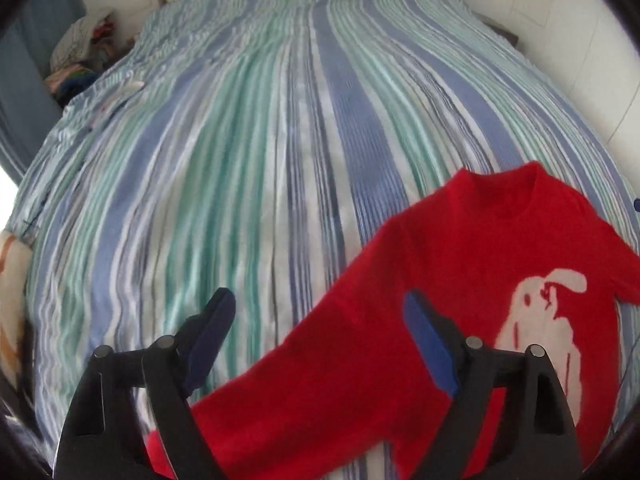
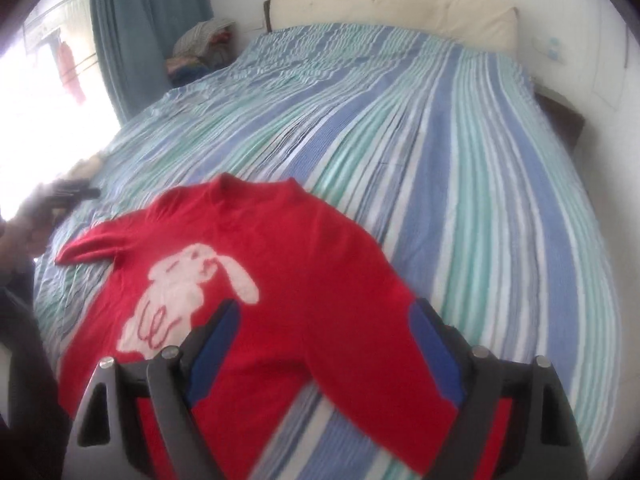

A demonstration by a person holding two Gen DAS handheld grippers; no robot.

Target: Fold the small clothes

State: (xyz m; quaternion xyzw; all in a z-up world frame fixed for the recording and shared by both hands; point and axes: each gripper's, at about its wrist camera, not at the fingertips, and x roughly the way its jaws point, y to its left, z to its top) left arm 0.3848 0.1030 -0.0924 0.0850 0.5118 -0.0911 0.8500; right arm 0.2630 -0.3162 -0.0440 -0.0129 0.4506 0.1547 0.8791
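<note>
1. While the red sweater [image 1: 460, 280] lies spread flat on the striped bedspread [image 1: 240, 160], front side up, its white rabbit motif [image 1: 548, 328] shows on the chest.
2. From the left wrist view, one sleeve [image 1: 300, 380] of the sweater runs out from the body toward the near edge of the bedspread.
3. Over that sleeve the left gripper [image 1: 320, 336] hangs with its blue-padded fingers [image 1: 430, 344] spread wide and nothing pinched between them; the sleeve passes under the gap.
4. Over the sweater's other sleeve [image 2: 360, 340] the right gripper [image 2: 324, 344] likewise stands wide apart, its pads [image 2: 436, 356] clear of the cloth as far as can be seen, holding nothing.
5. Beyond the sweater's neckline the bedspread stretches bare to a cream headboard [image 2: 400, 4].
6. Beside the bed's far corner, away from the sweater, a heap of clothes [image 2: 204, 44] sits next to a blue curtain [image 2: 140, 20].
</note>
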